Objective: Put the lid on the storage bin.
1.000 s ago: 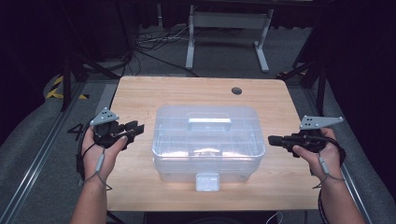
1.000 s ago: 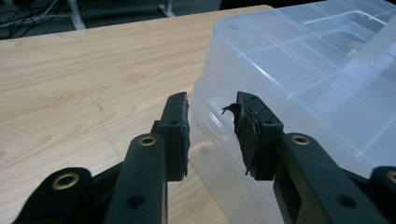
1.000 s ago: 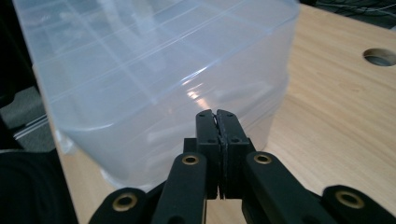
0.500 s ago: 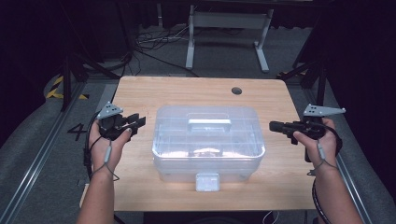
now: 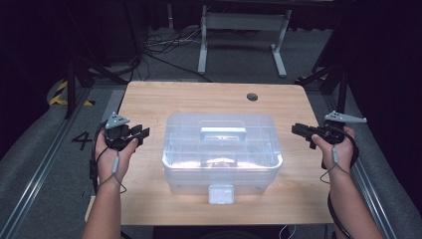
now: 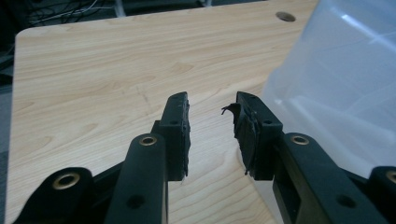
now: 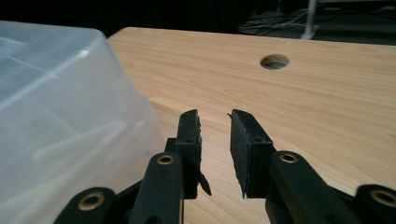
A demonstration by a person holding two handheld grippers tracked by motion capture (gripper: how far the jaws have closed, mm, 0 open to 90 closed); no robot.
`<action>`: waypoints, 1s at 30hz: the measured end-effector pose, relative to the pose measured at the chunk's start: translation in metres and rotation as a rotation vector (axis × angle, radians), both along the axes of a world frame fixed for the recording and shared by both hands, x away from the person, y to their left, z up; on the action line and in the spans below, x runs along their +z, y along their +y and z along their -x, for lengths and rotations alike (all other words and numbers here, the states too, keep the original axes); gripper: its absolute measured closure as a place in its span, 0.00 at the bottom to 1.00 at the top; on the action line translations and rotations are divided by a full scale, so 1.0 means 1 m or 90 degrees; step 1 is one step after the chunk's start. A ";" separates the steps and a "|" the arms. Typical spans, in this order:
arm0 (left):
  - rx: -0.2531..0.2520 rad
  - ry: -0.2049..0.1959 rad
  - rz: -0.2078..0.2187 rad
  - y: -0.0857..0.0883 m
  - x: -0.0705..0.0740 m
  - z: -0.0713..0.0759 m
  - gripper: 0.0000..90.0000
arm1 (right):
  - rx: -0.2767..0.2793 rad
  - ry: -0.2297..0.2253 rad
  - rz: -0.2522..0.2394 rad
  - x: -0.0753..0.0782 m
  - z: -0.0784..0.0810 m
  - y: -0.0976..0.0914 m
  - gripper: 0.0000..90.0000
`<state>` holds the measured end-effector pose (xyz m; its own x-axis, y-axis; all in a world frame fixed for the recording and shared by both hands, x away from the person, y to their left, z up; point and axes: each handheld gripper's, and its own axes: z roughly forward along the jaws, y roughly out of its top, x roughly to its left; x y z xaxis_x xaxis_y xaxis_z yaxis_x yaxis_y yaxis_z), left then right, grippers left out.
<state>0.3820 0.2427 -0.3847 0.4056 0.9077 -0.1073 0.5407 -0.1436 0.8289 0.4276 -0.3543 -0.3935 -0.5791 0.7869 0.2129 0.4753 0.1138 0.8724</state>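
While you hold both grippers beside the clear plastic lidded storage box (image 5: 222,149), it sits between them: inward of your left gripper (image 5: 141,134), its jaws spread and empty, and your right gripper (image 5: 297,130), jaws just opening, nothing between them; neither hand is clearly nearer.

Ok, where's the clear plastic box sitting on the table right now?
In the high view the clear plastic box sits mid-table toward the person's edge, between the left gripper and the right gripper, neither touching it; its front latch faces the person.

clear box (image 5: 222,149), black tongs (image 6: 212,135), wood-grain table (image 5: 199,99)
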 end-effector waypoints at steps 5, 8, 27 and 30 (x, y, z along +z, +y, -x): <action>0.015 0.027 -0.018 0.005 -0.011 -0.001 0.73 | -0.037 0.011 0.024 -0.010 -0.005 -0.003 0.74; 0.021 0.036 -0.021 0.007 -0.015 -0.002 0.73 | -0.048 0.020 0.028 -0.014 -0.007 -0.005 0.73; 0.041 0.134 -0.064 0.020 -0.046 -0.011 0.62 | -0.115 0.058 0.114 -0.045 -0.017 -0.018 0.58; 0.042 0.146 -0.088 0.020 -0.053 -0.013 0.57 | -0.120 0.058 0.133 -0.051 -0.017 -0.021 0.53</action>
